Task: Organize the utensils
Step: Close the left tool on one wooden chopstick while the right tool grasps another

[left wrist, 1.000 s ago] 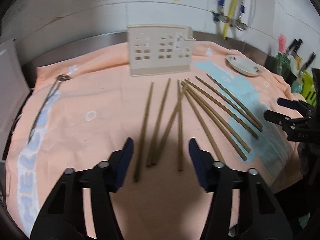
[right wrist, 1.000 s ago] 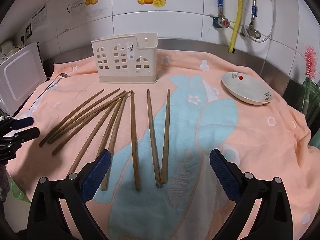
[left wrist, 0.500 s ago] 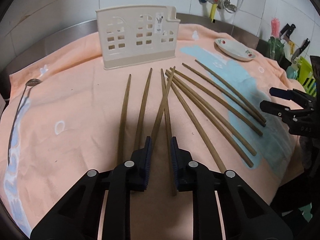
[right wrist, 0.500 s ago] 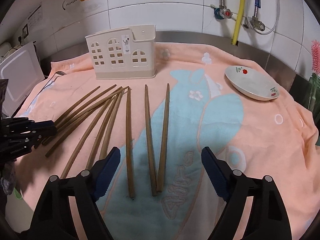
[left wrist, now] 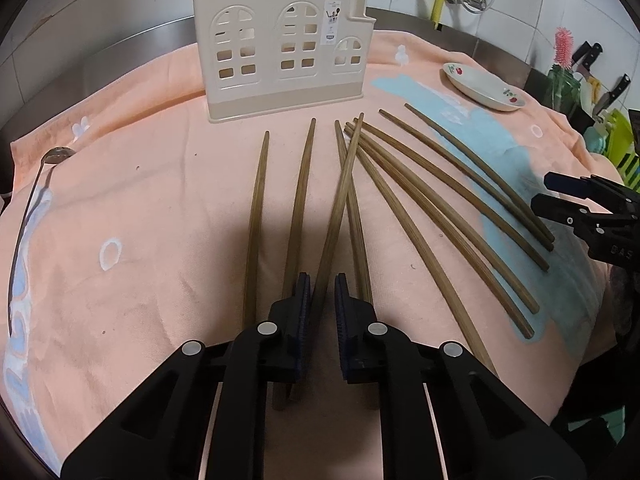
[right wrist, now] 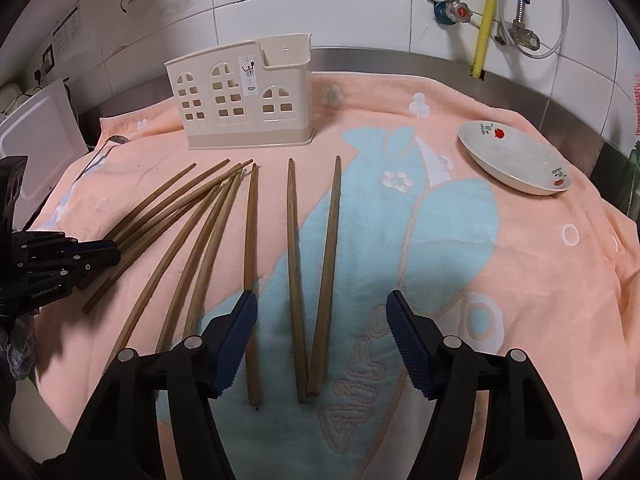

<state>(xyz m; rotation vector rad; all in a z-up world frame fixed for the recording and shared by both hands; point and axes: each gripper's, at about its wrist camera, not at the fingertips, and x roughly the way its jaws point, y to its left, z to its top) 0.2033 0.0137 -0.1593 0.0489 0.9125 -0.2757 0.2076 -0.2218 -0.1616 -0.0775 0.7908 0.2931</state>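
Several brown wooden chopsticks (left wrist: 420, 184) lie fanned on an orange towel (left wrist: 140, 208). A beige plastic utensil holder (left wrist: 280, 52) stands upright behind them; it also shows in the right wrist view (right wrist: 244, 96). My left gripper (left wrist: 322, 292) is shut on one chopstick (left wrist: 340, 204) near its thick end. My right gripper (right wrist: 322, 312) is open, its fingers either side of two chopsticks (right wrist: 312, 264) on the towel's blue patch. In the right wrist view the left gripper (right wrist: 96, 252) shows at the left edge.
A white dish with red flowers (right wrist: 516, 160) sits at the right on the towel. A metal ladle (left wrist: 36, 196) lies along the left edge. Knives and a green rack (left wrist: 616, 120) stand far right. A tiled wall with pipes (right wrist: 484, 12) runs behind.
My left gripper has closed from wide open onto one chopstick and moved forward. My right gripper has moved forward and narrowed a little around the two right chopsticks.
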